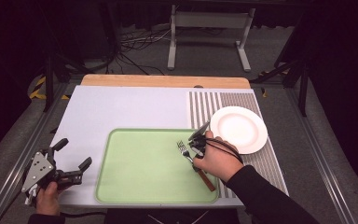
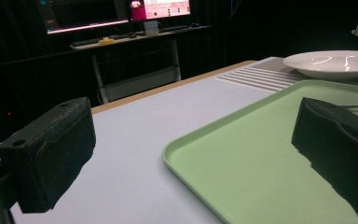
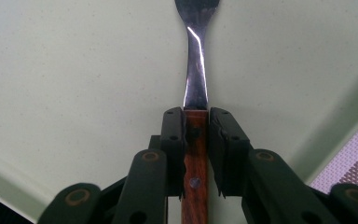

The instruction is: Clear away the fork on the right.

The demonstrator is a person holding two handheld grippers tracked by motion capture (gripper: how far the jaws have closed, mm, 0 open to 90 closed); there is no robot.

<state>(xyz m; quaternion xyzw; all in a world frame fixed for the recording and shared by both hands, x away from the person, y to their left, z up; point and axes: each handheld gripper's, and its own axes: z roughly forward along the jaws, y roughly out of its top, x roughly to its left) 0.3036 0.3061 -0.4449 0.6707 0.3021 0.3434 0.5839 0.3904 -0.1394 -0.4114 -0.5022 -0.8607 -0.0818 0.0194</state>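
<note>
gripping a fork (image 3: 196, 93) by its wooden handle with the right tongs (image 3: 196, 122), jaws pressed against both sides of the wood just below the metal neck. lying on the green tray (image 1: 140, 168), near its right edge, tines pointing away toward the far side; the handle's end reaching to the tray's near right corner. seen from above, the right tongs (image 1: 192, 148) sit under the right hand (image 1: 220, 161), just beside the white plate (image 1: 238, 129) on the striped mat (image 1: 256, 161).

left tongs (image 1: 71, 161) spread wide, pinching nothing, hovering at the tabletop's (image 1: 116, 109) near left edge beside the tray, held in the left hand (image 1: 47, 198).

likely best done by keeping the squeeze firm and centred on the handle, lifting straight up before swinging sideways, so the tines clear the tray's raised rim. worth watching: a grip this close to the neck could let the heavier handle end droop, so keep the wrist level.

count: one fork, one tray, one plate, one mat, two tongs.
</note>
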